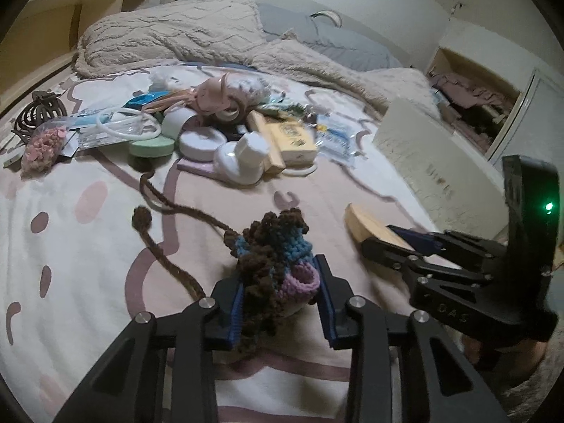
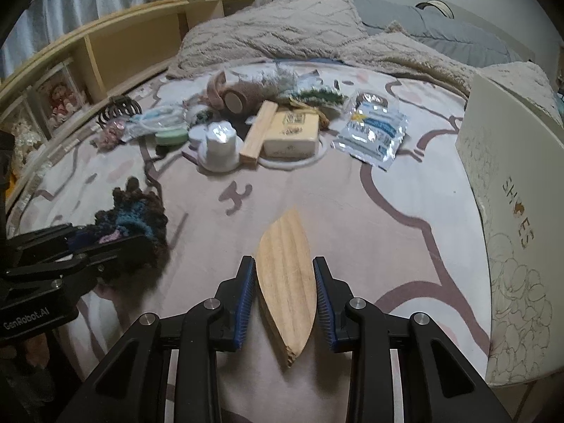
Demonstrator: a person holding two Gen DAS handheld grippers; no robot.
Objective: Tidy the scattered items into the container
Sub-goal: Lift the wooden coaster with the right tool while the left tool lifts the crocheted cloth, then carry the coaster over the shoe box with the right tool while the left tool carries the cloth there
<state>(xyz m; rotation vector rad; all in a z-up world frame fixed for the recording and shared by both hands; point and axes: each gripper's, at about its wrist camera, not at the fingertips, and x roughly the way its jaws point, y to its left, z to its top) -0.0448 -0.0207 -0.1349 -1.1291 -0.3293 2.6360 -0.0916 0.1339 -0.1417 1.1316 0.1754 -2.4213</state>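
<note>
Left gripper (image 1: 278,299): matte black linkage arms, round silver screw heads at pivots, blue ribbed pads lining inner faces of jaws. Right gripper (image 2: 283,299): same black build, same blue ribbed pads, silver screws. In left wrist view, at 3 o'clock, right gripper's black housing shows small green light and faint raised lettering, possibly "DAS". In right wrist view, at 9 o'clock, left housing reads "GenRobot.AI" in white.

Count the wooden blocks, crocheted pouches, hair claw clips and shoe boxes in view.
Wooden blocks: 2, one in the right gripper, one in the pile
Crocheted pouches: 1, in the left gripper
Hair claw clips: 1
Shoe boxes: 1
Total: 5
</note>
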